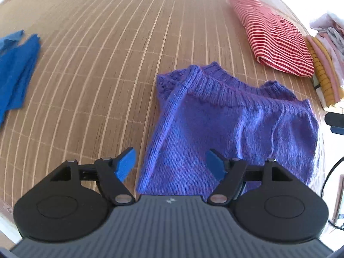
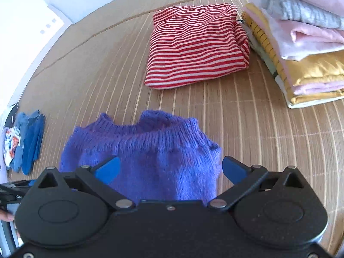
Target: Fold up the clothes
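Observation:
A purple knitted sweater (image 1: 225,124) lies folded on the bamboo mat (image 1: 96,75), its ribbed collar turned away from me. My left gripper (image 1: 171,164) hangs open above the sweater's near left part, blue pads apart and nothing between them. In the right wrist view the same sweater (image 2: 154,157) sits just beyond my right gripper (image 2: 171,169), which stands wide open over the knit without pressing on it.
A folded red-and-white striped garment (image 2: 195,45) lies farther back. A tall stack of folded pink, grey and mustard clothes (image 2: 305,43) stands at the right. Blue clothes (image 1: 15,73) lie in a loose heap at the left. White walls border the mat.

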Tool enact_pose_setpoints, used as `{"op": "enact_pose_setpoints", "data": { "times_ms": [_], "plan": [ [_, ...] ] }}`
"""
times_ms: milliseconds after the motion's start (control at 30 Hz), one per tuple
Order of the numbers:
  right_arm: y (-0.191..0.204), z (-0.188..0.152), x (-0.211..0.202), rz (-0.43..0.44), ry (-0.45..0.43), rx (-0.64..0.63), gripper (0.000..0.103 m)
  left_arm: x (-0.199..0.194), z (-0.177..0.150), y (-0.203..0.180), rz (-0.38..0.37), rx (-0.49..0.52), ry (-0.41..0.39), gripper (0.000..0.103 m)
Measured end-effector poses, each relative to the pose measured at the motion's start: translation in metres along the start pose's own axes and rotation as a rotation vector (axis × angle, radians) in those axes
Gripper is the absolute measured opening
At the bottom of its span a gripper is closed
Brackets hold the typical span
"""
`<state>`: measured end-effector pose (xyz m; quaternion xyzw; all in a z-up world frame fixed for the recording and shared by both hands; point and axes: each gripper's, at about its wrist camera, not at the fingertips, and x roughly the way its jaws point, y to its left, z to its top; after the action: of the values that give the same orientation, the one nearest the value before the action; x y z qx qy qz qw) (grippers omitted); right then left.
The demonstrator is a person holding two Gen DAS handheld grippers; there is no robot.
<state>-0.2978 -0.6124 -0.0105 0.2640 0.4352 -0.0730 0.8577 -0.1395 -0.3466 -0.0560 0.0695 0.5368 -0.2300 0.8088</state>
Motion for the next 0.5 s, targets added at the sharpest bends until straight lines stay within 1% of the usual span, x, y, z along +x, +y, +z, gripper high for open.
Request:
{"op": "enact_pose_setpoints", "data": {
  "times_ms": [100, 167, 233, 300, 400, 500],
  "plan": [
    [0.006, 0.008, 0.011, -0.040, 0.005, 0.000, 0.101, 0.008, 0.005, -0.004, -0.014, 0.057, 0.003, 0.078],
    [0.009, 0.008, 0.014, -0.040, -0.019, 0.017, 0.100, 0.015, 0.005, -0.006, -0.003, 0.097, 0.005, 0.082],
    [0.013, 0.007, 0.017, -0.049, -0.036, 0.026, 0.100, 0.024, 0.003, -0.007, 0.019, 0.131, 0.014, 0.082],
    [0.020, 0.004, 0.023, -0.084, -0.020, 0.007, 0.101, 0.032, 0.002, -0.005, 0.024, 0.159, 0.036, 0.082],
    [0.023, -0.001, 0.028, -0.113, -0.014, -0.007, 0.101, 0.037, 0.003, -0.003, 0.019, 0.159, 0.046, 0.082],
    [0.016, -0.008, 0.025, -0.136, -0.019, 0.049, 0.101, 0.038, 0.005, -0.002, 0.008, 0.146, 0.052, 0.082]
  ]
}}
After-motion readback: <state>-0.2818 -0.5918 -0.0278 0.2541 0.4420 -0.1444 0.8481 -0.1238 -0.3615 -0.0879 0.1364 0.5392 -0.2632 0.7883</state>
